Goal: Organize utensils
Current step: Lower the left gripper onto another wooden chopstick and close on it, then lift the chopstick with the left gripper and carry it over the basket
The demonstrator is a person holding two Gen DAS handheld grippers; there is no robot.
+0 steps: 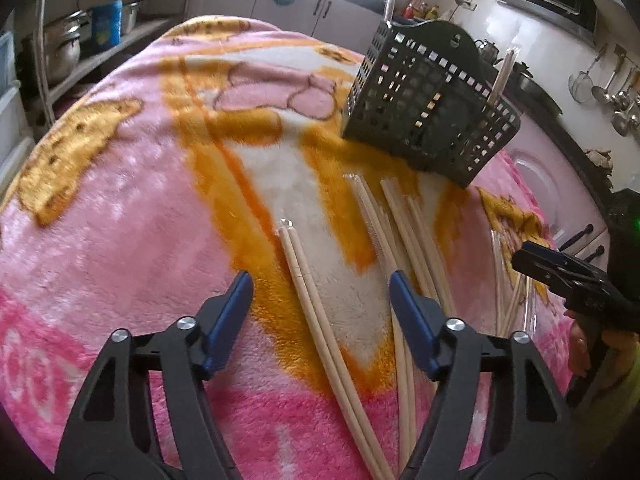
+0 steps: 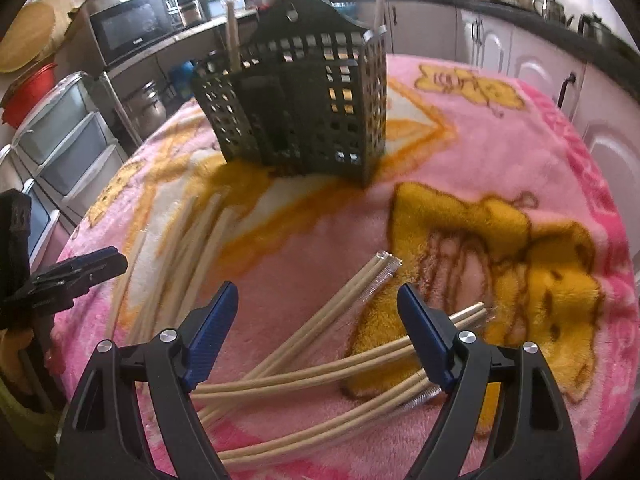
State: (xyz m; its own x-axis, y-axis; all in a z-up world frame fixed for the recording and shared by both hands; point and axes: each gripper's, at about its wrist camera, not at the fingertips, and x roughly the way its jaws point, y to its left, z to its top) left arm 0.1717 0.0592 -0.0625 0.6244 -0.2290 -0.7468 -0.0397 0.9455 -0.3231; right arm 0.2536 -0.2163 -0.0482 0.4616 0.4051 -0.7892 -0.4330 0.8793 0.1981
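Note:
Pale wooden chopsticks in clear sleeves lie on a pink and orange blanket. One pair runs lengthwise between the wide-apart jaws of my left gripper, which is open just above it, and the pads stand clear of it. More pairs lie to its right. My right gripper is open above several fanned pairs. A dark perforated utensil basket stands beyond, with two chopstick pairs upright in it.
The right gripper shows at the right edge of the left wrist view. Kitchen cabinets, a microwave, plastic drawers and pots on a shelf surround the table.

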